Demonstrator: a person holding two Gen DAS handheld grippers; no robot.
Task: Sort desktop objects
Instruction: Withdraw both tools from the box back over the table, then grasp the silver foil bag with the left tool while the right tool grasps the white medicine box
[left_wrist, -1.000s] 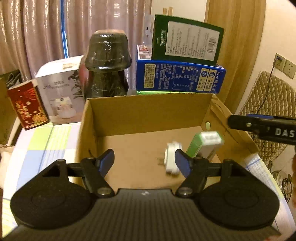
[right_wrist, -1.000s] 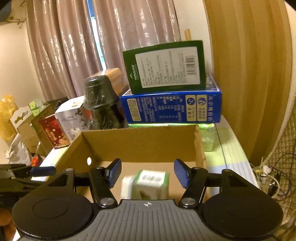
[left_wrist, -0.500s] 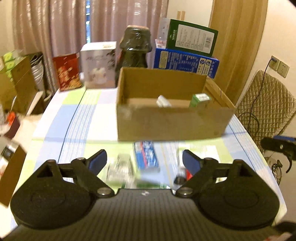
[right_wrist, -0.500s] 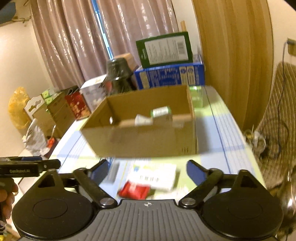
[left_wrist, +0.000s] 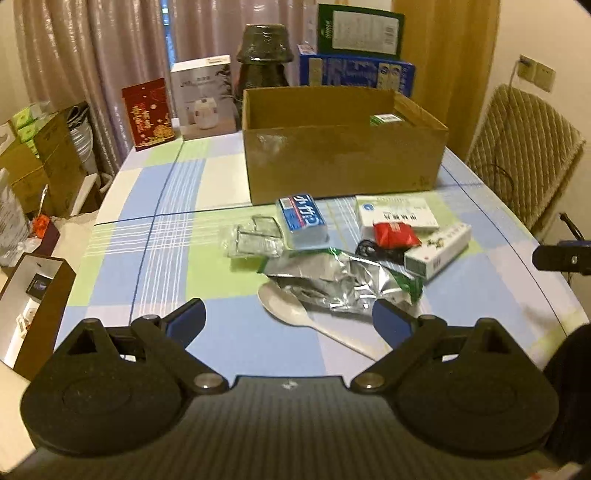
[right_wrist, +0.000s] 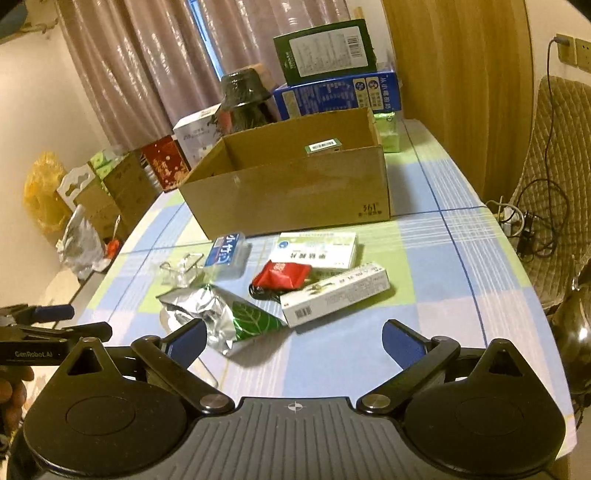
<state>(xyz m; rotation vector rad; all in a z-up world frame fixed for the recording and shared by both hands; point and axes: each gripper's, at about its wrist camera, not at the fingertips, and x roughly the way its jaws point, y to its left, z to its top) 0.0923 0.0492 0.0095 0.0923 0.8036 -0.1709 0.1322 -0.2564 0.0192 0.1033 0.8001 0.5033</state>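
Observation:
An open cardboard box (left_wrist: 343, 162) (right_wrist: 295, 192) stands mid-table with a small green-white box (left_wrist: 384, 119) (right_wrist: 323, 145) inside. In front of it lie a blue tissue pack (left_wrist: 301, 219), a clear plastic piece (left_wrist: 255, 238), a white medicine box (left_wrist: 397, 216), a red packet (right_wrist: 282, 275), a long white box (right_wrist: 336, 293), a silver-green foil bag (left_wrist: 340, 277) and a white spoon (left_wrist: 295, 310). My left gripper (left_wrist: 288, 319) hovers over the spoon, its jaws opening and gripping nothing. My right gripper (right_wrist: 293, 336) hangs near the foil bag, its jaws also opening and empty.
Behind the cardboard box stand blue and green cartons (left_wrist: 356, 70), a black wrapped pot (left_wrist: 264, 59), a white appliance box (left_wrist: 205, 98) and a red box (left_wrist: 147, 112). A quilted chair (left_wrist: 524, 155) is at the right. Cartons and bags (right_wrist: 92, 206) crowd the floor at the left.
Both grippers have pulled back from over the cardboard box to the table's near side, and their jaws have spread wider. The green-white box stays in the cardboard box.

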